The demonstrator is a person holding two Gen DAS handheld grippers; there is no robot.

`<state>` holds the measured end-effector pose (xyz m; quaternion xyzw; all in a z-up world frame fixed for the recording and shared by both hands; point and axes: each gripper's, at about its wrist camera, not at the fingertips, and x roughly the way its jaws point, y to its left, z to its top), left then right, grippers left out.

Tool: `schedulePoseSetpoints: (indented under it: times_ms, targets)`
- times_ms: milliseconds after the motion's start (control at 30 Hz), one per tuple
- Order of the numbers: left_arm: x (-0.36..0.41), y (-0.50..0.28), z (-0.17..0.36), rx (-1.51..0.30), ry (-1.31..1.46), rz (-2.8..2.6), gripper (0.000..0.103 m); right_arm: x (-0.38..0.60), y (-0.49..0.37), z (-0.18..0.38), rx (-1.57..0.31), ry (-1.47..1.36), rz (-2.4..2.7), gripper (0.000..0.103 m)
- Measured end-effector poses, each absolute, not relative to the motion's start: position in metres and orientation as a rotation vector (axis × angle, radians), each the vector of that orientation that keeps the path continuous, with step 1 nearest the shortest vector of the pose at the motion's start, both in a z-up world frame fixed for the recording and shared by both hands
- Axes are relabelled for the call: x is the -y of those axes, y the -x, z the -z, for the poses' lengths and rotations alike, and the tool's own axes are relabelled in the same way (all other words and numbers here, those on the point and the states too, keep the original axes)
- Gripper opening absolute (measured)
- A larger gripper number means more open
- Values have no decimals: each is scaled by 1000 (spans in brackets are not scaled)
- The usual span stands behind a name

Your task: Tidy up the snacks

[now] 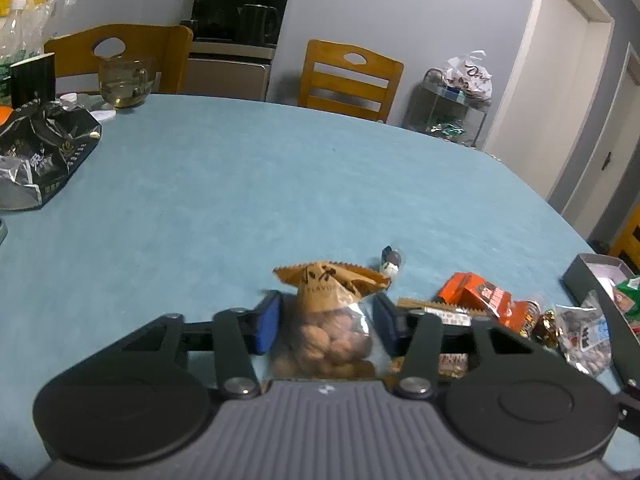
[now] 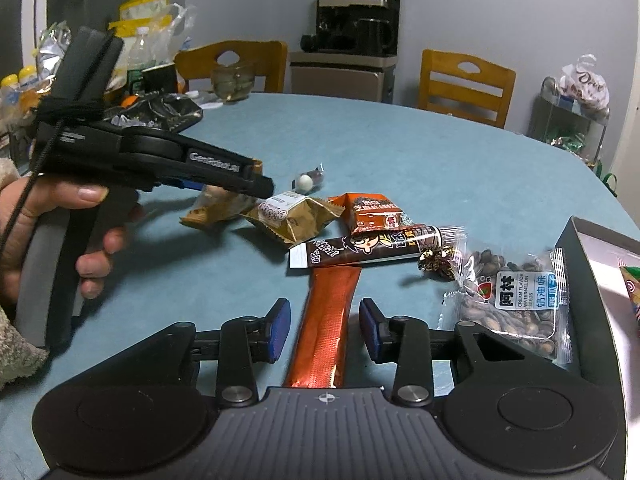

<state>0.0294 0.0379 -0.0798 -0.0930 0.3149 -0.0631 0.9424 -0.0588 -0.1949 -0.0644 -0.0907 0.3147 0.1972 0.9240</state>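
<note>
A nut bag (image 1: 328, 320), brown paper on top and clear below, stands between the blue pads of my left gripper (image 1: 326, 322). Both pads press its sides, so the gripper is shut on it. In the right wrist view a hand holds that gripper (image 2: 256, 184) over the same bag (image 2: 216, 210). My right gripper (image 2: 325, 328) is open around an orange-red stick packet (image 2: 326, 320) that lies flat on the blue table (image 2: 400, 152), with a gap on each side. Other snacks lie ahead: a watermelon seed bag (image 2: 516, 308), a dark chocolate stick pack (image 2: 360, 250), an orange packet (image 2: 376, 214) and a golden-brown packet (image 2: 292, 216).
A dark open box (image 2: 580, 280) stands at the right table edge with a packet inside. A small wrapped candy (image 2: 308, 180) and a gold-foil sweet (image 2: 436, 260) lie among the snacks. A black crumpled bag (image 1: 44, 152) and a glass bowl (image 1: 126, 82) sit far left. Wooden chairs (image 1: 348, 76) stand behind the table.
</note>
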Motion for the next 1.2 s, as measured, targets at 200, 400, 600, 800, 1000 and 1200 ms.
schedulePoseSetpoints:
  times_ms: [200, 400, 600, 800, 1000, 1200]
  targets:
    - [-39, -23, 80, -636, 171, 148, 41, 193, 58, 66, -637, 182, -395, 36]
    - [-40, -20, 78, -621, 163, 148, 37, 192, 61, 67, -618, 202, -395, 24]
    - [-42, -16, 75, -613, 172, 146, 34, 194, 64, 63, -603, 195, -398, 23]
    - [-47, -11, 71, -594, 184, 137, 32, 199, 66, 59, -590, 172, -410, 23]
    - [-52, -3, 63, -569, 202, 141, 32, 210, 71, 49, -549, 134, -406, 23]
    - [-48, 6, 47, -526, 193, 159, 32, 217, 76, 39, -514, 119, -395, 23]
